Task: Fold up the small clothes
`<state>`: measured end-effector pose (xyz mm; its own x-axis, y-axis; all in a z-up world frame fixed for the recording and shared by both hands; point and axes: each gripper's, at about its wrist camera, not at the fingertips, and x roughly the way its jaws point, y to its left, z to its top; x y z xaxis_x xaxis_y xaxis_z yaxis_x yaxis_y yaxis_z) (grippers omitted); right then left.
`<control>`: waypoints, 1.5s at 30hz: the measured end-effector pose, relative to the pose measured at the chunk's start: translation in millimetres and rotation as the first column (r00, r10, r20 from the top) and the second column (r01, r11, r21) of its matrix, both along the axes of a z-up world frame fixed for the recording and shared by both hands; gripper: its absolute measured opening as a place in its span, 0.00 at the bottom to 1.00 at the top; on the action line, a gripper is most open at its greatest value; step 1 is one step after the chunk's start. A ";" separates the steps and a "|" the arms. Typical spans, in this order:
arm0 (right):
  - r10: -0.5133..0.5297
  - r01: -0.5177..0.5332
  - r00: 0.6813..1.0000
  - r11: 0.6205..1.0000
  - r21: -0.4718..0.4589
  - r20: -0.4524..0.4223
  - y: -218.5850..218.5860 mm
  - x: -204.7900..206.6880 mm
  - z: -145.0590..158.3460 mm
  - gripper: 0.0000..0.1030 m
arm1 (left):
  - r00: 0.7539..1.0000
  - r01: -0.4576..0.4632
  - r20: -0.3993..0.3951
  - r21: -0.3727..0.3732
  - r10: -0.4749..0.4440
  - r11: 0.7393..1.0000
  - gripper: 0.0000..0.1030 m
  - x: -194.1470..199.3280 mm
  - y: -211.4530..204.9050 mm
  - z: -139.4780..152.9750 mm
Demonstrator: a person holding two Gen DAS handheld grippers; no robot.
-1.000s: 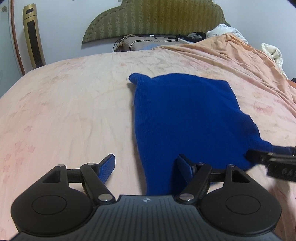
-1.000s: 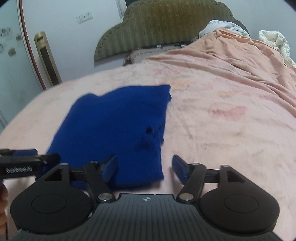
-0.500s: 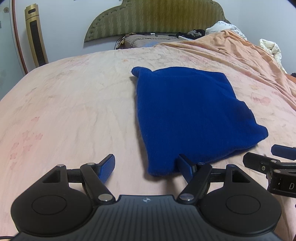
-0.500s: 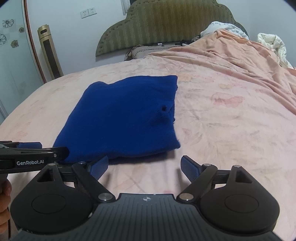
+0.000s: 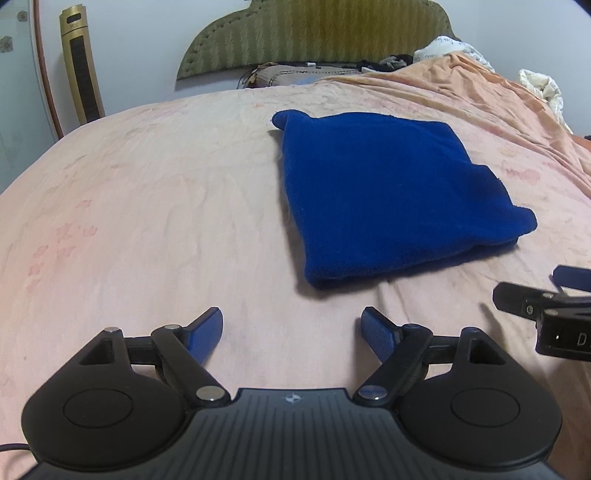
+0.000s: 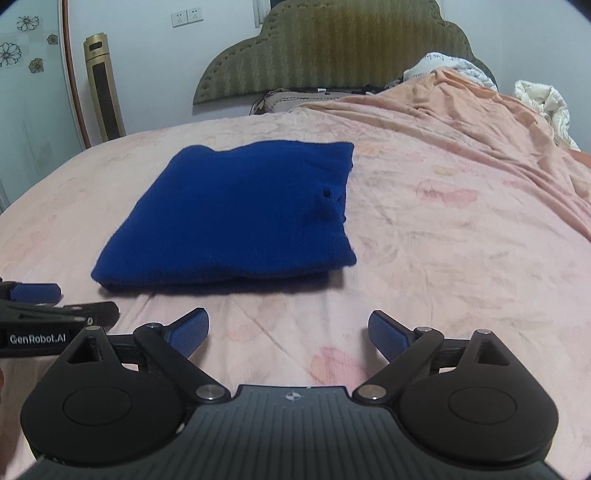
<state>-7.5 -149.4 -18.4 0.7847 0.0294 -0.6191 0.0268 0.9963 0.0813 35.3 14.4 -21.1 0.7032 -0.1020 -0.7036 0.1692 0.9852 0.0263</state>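
Folded blue garment (image 5: 391,195) flat on the pink bed sheet (image 5: 155,206), ahead of both tools and touched by neither. Left hand-held gripper (image 5: 291,332) spread wide, jaws just opened further, nothing between the blue pads (image 5: 205,334), only bare sheet; garment ahead and to the right of it, near folded edge a short way beyond the fingertips. Right hand-held gripper (image 6: 288,332) likewise spread wide, jaws just opened further, empty, pads (image 6: 388,334) above plain sheet; garment ahead and to the left of it, one small pucker or hole near the garment's right edge, exact nature hard to tell. Each tool visible in the other's view: right one low at the right edge of the left wrist view (image 5: 546,306), left one low at the left edge of the right wrist view (image 6: 40,314), both close beside the garment's near corners yet apart from the cloth. Farther ahead of both: green padded headboard (image 6: 332,51), rumpled peach blanket (image 6: 461,110) heaped to the right, white bedding (image 6: 543,99) beyond that. Off to the far left: gold tower fan (image 6: 103,88) against the wall, double wall socket (image 6: 186,16) above, flower stickers (image 6: 18,44) on a pale panel. Sliver of a person's hand (image 6: 2,380) at the left rim of the right wrist view.
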 end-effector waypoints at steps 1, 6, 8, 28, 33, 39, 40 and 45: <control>-0.002 0.002 1.000 1.000 0.000 -0.004 -0.3 -0.7 -2.1 0.92 | 1.000 -0.005 0.007 -0.005 0.005 1.000 0.80 -0.9 0.0 -0.1; 0.001 -0.001 1.000 1.000 -0.029 -0.001 0.7 -3.7 -12.2 0.95 | 1.000 -0.011 0.029 0.009 0.010 1.000 0.82 -2.9 -4.5 -3.8; 0.003 -0.003 1.000 0.999 -0.054 0.007 2.6 -6.2 -16.1 0.98 | 0.999 -0.011 0.043 0.017 0.010 1.000 0.83 -4.7 -5.9 -5.5; -0.007 0.008 1.000 0.996 -0.090 0.011 7.5 -11.2 -22.1 1.00 | 0.994 -0.060 0.090 0.006 0.059 0.998 0.97 -10.3 -3.8 -15.5; -0.007 0.008 1.000 0.996 -0.091 0.011 7.6 -11.6 -22.2 1.00 | 0.994 -0.063 0.087 0.002 0.063 0.998 0.98 -9.6 -3.6 -15.8; -0.006 0.007 1.000 0.996 -0.085 0.009 7.2 -11.3 -22.1 1.00 | 0.994 -0.063 0.087 0.002 0.063 0.998 0.98 -9.5 -3.4 -15.8; -0.007 0.007 1.000 0.996 -0.085 0.008 7.2 -11.6 -21.9 1.00 | 0.994 -0.063 0.087 0.002 0.063 0.998 0.98 -9.5 -3.4 -15.9; -0.006 0.007 1.000 0.996 -0.085 0.009 7.3 -12.0 -22.1 1.00 | 0.994 -0.063 0.087 0.002 0.063 0.998 0.99 -9.3 -3.2 -15.8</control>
<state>-19.5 -142.2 -40.4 0.7899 -0.0285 -0.6126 0.0333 0.9994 -0.0035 26.0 11.1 -36.9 0.7666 -0.0524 -0.6400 0.1035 0.9937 0.0426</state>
